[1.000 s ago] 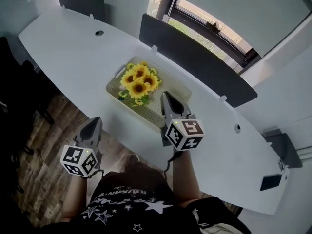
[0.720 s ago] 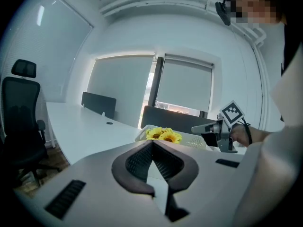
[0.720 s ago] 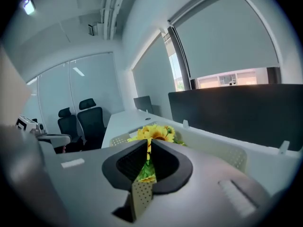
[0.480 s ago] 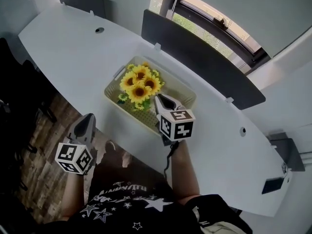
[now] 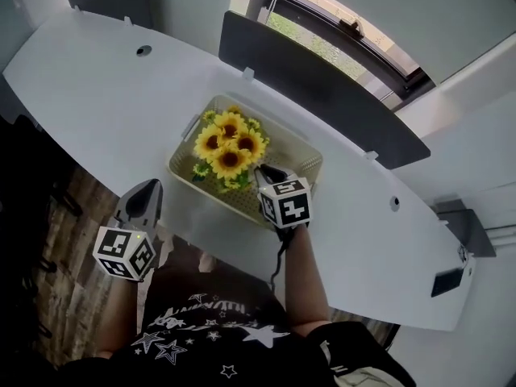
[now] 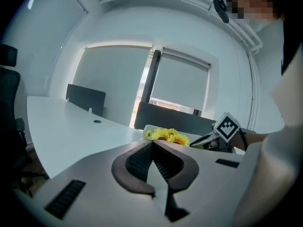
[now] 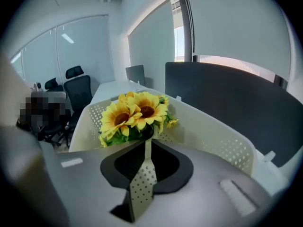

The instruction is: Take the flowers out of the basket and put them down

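Note:
A bunch of yellow sunflowers (image 5: pixel 227 147) stands in a cream perforated basket (image 5: pixel 302 147) on the white table (image 5: pixel 97 79). My right gripper (image 5: pixel 264 170) hovers over the basket's near side, its tips just short of the blooms (image 7: pixel 132 115). Its jaws (image 7: pixel 147 138) are almost together and starting to open, with nothing between them. My left gripper (image 5: pixel 149 185) hangs off the table's near edge, left of the basket, shut and empty (image 6: pixel 152 142). From there the flowers (image 6: pixel 168 135) and the right gripper (image 6: pixel 203 140) show ahead.
A dark partition panel (image 5: pixel 322 95) runs along the table behind the basket, with a window beyond it. Black office chairs (image 7: pixel 78 89) stand past the table's left end. Bare white tabletop lies left and right of the basket. Wooden floor is under my left hand.
The right gripper has moved forward and left over the basket's near side, close to the sunflowers. The left gripper stayed low off the table edge.

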The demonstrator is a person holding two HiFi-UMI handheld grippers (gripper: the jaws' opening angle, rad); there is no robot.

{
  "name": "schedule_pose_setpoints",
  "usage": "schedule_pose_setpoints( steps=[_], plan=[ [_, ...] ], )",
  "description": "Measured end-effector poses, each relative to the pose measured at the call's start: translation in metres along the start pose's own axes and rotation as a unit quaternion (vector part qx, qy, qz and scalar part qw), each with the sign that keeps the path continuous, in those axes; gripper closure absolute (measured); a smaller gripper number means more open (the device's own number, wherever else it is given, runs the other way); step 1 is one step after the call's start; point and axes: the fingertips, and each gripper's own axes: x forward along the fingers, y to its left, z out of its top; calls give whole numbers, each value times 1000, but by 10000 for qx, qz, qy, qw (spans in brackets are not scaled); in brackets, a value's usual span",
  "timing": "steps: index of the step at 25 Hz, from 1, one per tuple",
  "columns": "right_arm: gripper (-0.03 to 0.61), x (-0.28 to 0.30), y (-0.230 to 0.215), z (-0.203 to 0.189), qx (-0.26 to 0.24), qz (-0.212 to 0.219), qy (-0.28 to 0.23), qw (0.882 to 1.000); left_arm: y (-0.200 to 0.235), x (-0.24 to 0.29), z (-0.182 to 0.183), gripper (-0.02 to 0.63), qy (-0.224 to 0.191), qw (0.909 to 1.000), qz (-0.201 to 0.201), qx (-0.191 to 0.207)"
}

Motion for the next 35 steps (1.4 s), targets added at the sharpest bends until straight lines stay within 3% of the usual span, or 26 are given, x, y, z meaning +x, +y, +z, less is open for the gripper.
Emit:
schedule_pose_setpoints(
  steps=[3,9,13,18,26,31,35],
  plan=[
    [502,12,0,-8,-578,50,361,9977,5,7,2,604,28,9999,-146,-15],
    [392,28,14,-29,-1460,612,1059,9817,20,15,9,604,-20,9996,-271,-40],
    [290,41,22,-39,-1645,811,1199,9757,29,19,8,604,-7,9995,-296,-100],
    [111,67,22,-39,-1946,636,1040,9733,39,25,9,604,44,9994,-309,-118],
    [75,92,26,-30,-1624,851,305,9826,46,34,13,604,130,9994,-320,-14],
    [75,107,28,-43,-1503,1047,421,9822,48,36,10,604,172,9995,-260,-11],
    [75,116,29,-35,-1701,1025,181,9799,49,38,8,604,211,9996,-204,-5]
  ],
)
